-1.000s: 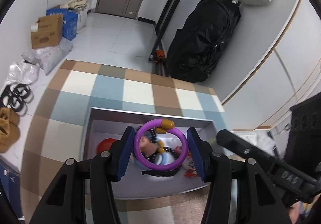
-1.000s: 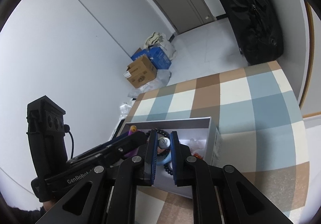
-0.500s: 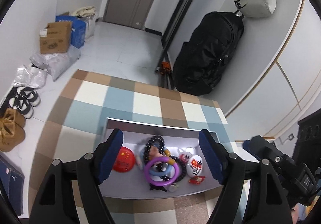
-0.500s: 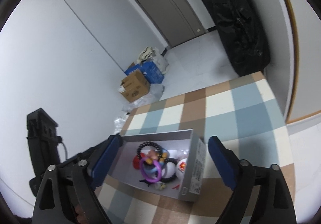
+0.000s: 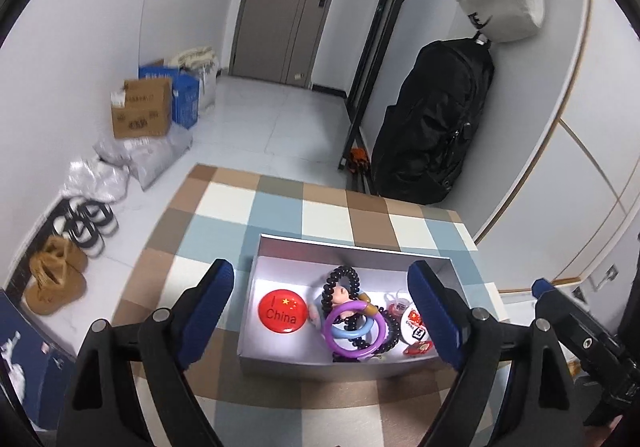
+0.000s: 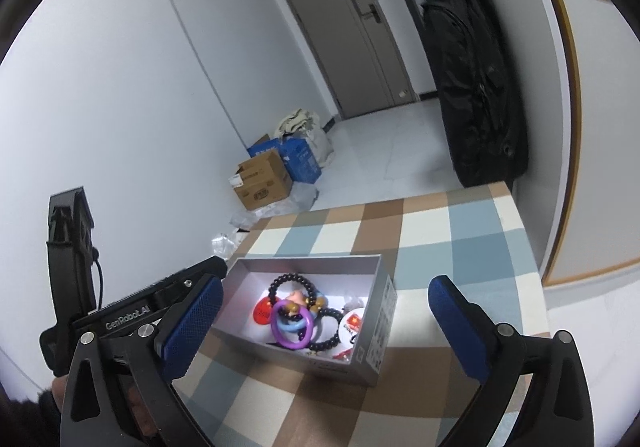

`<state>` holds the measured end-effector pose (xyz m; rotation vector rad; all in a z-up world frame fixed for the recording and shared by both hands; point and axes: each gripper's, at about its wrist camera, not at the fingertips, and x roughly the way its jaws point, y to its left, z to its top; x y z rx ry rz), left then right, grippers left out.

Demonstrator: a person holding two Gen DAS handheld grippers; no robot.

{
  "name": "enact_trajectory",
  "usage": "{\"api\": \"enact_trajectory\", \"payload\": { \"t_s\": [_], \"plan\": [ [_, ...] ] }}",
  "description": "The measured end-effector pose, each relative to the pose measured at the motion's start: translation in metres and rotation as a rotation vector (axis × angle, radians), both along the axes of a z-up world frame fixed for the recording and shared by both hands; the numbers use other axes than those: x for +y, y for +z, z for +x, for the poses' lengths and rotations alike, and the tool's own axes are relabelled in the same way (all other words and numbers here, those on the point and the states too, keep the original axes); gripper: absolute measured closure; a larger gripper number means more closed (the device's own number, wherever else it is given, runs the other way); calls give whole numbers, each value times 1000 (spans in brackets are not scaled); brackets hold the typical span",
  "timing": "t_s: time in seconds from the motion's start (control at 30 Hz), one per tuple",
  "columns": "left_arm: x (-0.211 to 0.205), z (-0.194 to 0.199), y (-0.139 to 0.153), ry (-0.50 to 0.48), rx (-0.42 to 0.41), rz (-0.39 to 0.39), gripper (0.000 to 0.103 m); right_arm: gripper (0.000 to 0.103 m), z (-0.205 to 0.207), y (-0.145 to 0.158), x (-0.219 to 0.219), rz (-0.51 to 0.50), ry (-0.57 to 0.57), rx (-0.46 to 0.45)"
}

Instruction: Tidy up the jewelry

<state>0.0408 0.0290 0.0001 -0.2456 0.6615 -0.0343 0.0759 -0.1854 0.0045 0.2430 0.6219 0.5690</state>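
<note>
While both hand-held grippers (image 5: 320,311) (image 6: 324,311) wide, just opened: purple ring (image 5: 354,329) flat in box (image 5: 344,251).

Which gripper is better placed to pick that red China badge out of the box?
Left, probably. The red badge lies unobstructed in the box, on the left gripper's side. From the right gripper, bracelets partly cover it. Both jaws are open and empty.

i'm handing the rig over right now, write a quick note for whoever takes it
Left gripper: open and empty; jaws have just been opening.
Right gripper: open and empty; jaws have just been opening.
Grey box sits on the checked tablecloth. Inside: purple ring atop black bead bracelets, red China badge on its left, smaller badges on its right.
Done: jewelry seen is in the box.
Left: none visible outside; check the table.
</note>
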Motion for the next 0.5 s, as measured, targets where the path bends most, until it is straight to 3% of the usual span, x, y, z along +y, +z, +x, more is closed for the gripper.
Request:
{"api": "enact_trajectory", "payload": {
  "t_s": [0.17,0.5],
  "plan": [
    [-6,-17,5,27,-43,85,10,0,-14,0,4,-35,9,-39],
    [-10,-35,6,27,-78,143,8,0,-32,-8,6,-85,19,-57]
  ]
}}
